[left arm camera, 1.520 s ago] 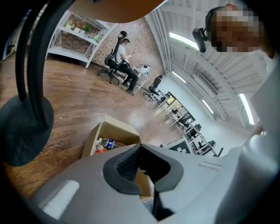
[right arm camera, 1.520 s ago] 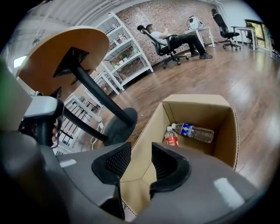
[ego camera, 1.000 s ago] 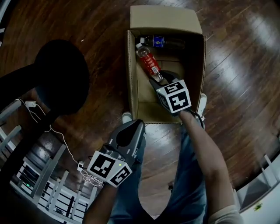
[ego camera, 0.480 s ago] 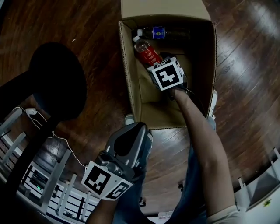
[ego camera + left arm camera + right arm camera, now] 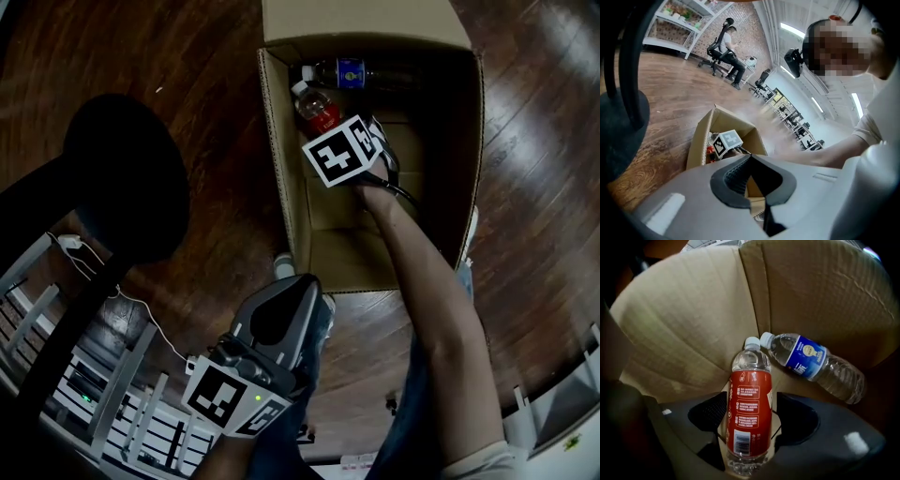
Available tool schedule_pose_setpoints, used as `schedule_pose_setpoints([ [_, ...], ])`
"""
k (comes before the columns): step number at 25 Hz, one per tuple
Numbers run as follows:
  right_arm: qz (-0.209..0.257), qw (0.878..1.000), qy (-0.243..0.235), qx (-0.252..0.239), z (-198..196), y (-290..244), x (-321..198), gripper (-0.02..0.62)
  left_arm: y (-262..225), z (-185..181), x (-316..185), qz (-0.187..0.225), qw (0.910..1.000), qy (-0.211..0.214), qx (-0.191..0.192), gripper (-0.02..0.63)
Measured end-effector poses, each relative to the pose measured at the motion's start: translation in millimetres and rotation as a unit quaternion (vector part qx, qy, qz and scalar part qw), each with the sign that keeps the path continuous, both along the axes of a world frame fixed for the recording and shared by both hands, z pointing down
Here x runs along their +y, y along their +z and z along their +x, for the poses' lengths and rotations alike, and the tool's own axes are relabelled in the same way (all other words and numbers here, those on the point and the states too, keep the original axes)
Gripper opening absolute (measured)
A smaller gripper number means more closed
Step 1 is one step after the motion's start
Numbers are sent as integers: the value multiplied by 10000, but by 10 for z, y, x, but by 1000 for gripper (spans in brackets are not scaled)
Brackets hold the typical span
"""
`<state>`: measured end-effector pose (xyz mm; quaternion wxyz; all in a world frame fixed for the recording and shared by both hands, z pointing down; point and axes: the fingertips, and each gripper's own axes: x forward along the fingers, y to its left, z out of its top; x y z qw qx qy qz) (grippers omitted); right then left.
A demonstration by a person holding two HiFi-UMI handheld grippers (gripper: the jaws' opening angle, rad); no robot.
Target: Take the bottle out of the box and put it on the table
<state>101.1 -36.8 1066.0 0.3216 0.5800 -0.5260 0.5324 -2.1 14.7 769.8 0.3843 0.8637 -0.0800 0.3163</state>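
Grasp step: our right tongs [image 5: 751, 420], jaws just opened wide, straddle the red-label bottle [image 5: 750, 394] lying inside the box [image 5: 281, 187] without pinching it, left tongs [image 5: 748, 158] pressed together, empty, outside the box; next we close, then lift.

We find the box [image 5: 286, 169] open overhead; inside, its walls hem the sides, and the blue-labelled bottle [image 5: 813, 359] lies just beyond the red-labelled bottle [image 5: 750, 413].

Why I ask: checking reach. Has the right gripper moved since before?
Yes: right gripper moved toward far wall of the box; jaws, just opening, straddle the red bottle.
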Motion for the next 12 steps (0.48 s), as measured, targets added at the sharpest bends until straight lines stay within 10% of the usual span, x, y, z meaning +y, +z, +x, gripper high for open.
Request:
schedule_pose_setpoints([
  [12, -422, 9989, -142, 152, -66, 257, 10, 304, 84, 18, -99, 112, 9999, -37, -19, 0],
])
